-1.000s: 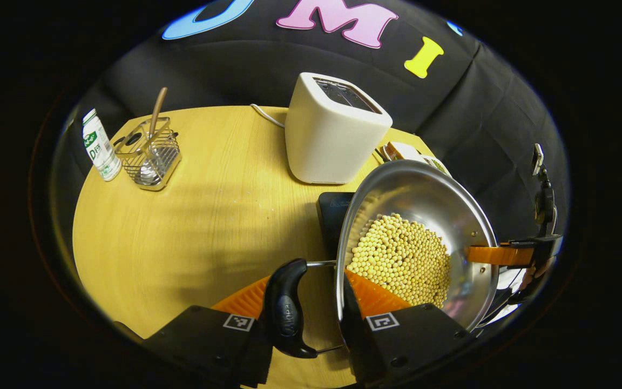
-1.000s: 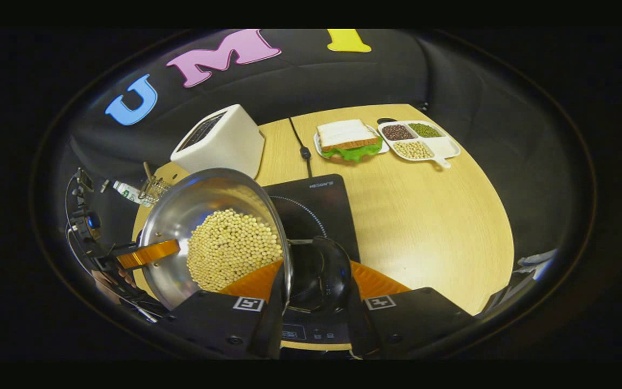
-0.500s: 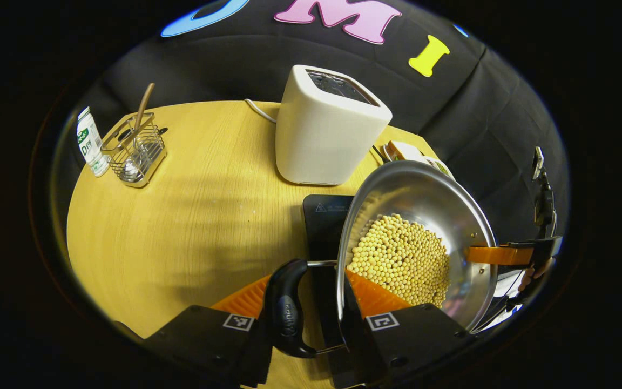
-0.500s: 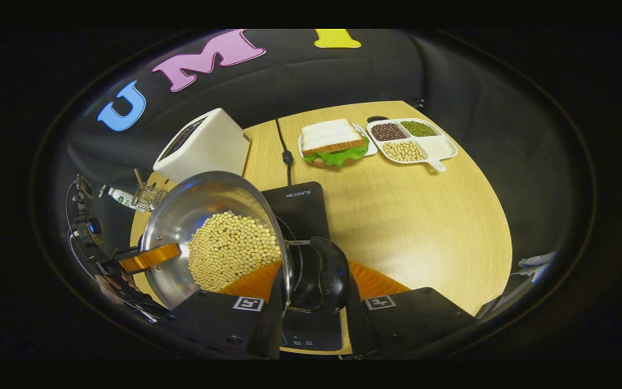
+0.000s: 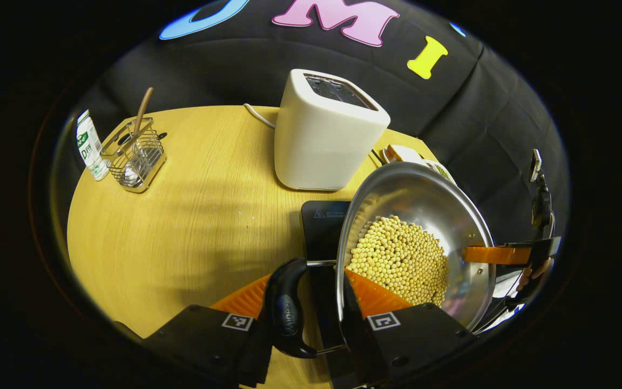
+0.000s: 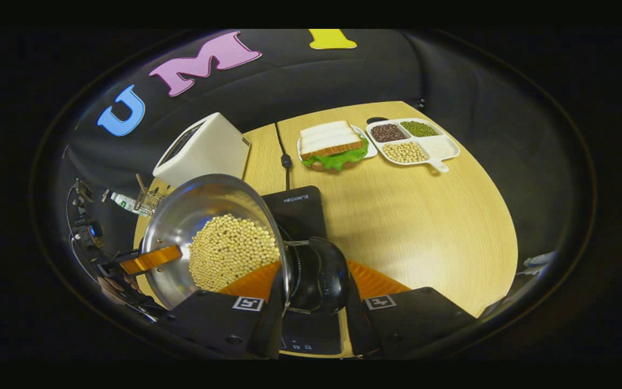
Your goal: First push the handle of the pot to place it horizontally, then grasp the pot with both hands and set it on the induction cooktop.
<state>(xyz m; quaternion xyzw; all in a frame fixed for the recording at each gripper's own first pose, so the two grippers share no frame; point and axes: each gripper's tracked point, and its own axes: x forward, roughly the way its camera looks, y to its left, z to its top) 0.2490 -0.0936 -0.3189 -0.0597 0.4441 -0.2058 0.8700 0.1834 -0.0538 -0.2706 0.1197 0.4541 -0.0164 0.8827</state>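
In the left gripper view, the left gripper (image 5: 311,302) has its jaws closed on the pot's black side handle (image 5: 285,308), one finger on the outer side of the handle and the other against the inside of the rim. The steel pot (image 5: 424,205) is held up off the table (image 5: 181,216), tilted, with a heap of pale beans (image 5: 400,259) lying in it. Under its near edge shows part of the black induction cooktop (image 5: 322,227). At the far rim the right gripper (image 5: 505,254) grips the other side, a hand (image 5: 532,270) behind it. A white toaster (image 5: 327,129) stands just behind the cooktop; well apart to the left stand a wire caddy (image 5: 135,156) and a small bottle (image 5: 88,145). In the right gripper view, the right gripper (image 6: 311,302) has its jaws closed over the pot's second black handle (image 6: 316,275), with the pot's rim between the fingers. The pot (image 6: 192,210) hangs over the left part of the cooktop (image 6: 303,210); whether its base touches the cooktop cannot be told. The left gripper (image 6: 143,259) clamps the opposite rim. Farther back on the table (image 6: 424,216) lie a sandwich on a plate (image 6: 332,146) and, beside it, a divided tray (image 6: 413,140) of beans.
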